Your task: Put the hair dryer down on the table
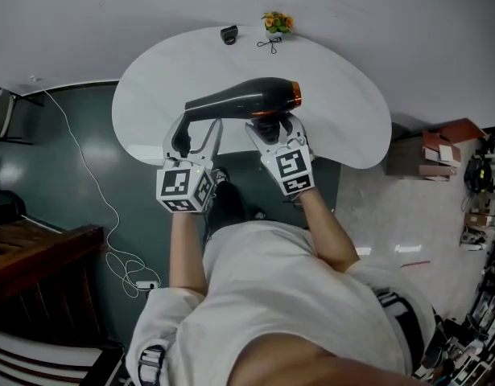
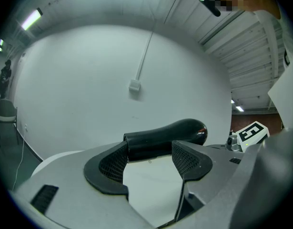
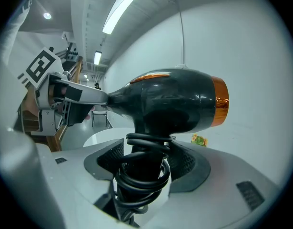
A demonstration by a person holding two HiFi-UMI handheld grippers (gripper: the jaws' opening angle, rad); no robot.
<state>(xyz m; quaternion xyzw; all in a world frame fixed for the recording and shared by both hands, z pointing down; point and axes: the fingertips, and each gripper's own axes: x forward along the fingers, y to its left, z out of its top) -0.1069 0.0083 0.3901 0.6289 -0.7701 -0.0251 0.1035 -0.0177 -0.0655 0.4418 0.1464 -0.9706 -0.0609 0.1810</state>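
A black hair dryer (image 1: 247,96) with an orange ring at its wide end hangs just above the near part of the white table (image 1: 344,111). My right gripper (image 1: 274,127) is shut on its handle, which has the black cord coiled round it (image 3: 145,168). My left gripper (image 1: 199,127) stands open, with the dryer's narrow black end (image 2: 165,135) lying across its fingertips. From the right gripper view the dryer's body (image 3: 175,104) fills the middle, and the left gripper shows at its far end.
At the table's far edge stand a small flower pot (image 1: 275,24), a small black object (image 1: 228,34) and a thin dark item (image 1: 270,45). A white cable (image 1: 102,207) trails over the floor at left, near wooden furniture (image 1: 38,256). Boxes (image 1: 444,147) stand at right.
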